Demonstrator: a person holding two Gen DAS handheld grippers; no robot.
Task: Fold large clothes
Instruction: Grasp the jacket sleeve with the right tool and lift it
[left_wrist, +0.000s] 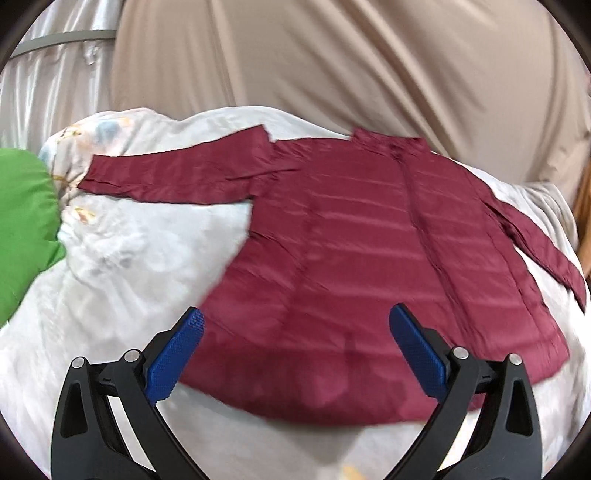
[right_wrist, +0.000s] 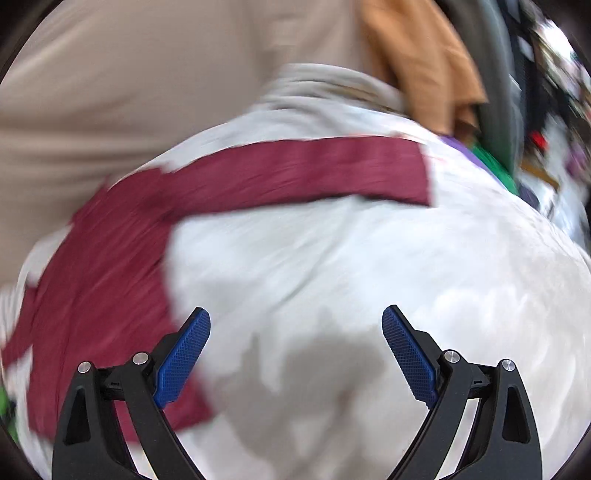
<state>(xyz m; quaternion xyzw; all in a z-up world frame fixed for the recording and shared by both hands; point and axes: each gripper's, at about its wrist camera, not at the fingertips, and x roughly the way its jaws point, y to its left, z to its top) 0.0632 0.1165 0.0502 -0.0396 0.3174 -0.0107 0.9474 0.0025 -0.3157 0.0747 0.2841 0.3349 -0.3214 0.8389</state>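
A dark red quilted jacket (left_wrist: 362, 251) lies flat, front up, on a white floral bedcover (left_wrist: 122, 258). Its one sleeve (left_wrist: 177, 173) stretches out to the left; the other sleeve (left_wrist: 535, 243) runs to the right. My left gripper (left_wrist: 295, 317) is open and empty above the jacket's lower hem. In the right wrist view, which is blurred, the jacket's side (right_wrist: 99, 288) lies at left and its sleeve (right_wrist: 314, 170) stretches right across the bedcover (right_wrist: 369, 258). My right gripper (right_wrist: 295, 321) is open and empty over bare bedcover beside the jacket.
A green cushion (left_wrist: 22, 229) lies at the bed's left edge. Beige curtain (left_wrist: 351, 62) hangs behind the bed. An orange cloth (right_wrist: 421, 55) and blurred clutter (right_wrist: 546, 110) sit at the far right of the right wrist view.
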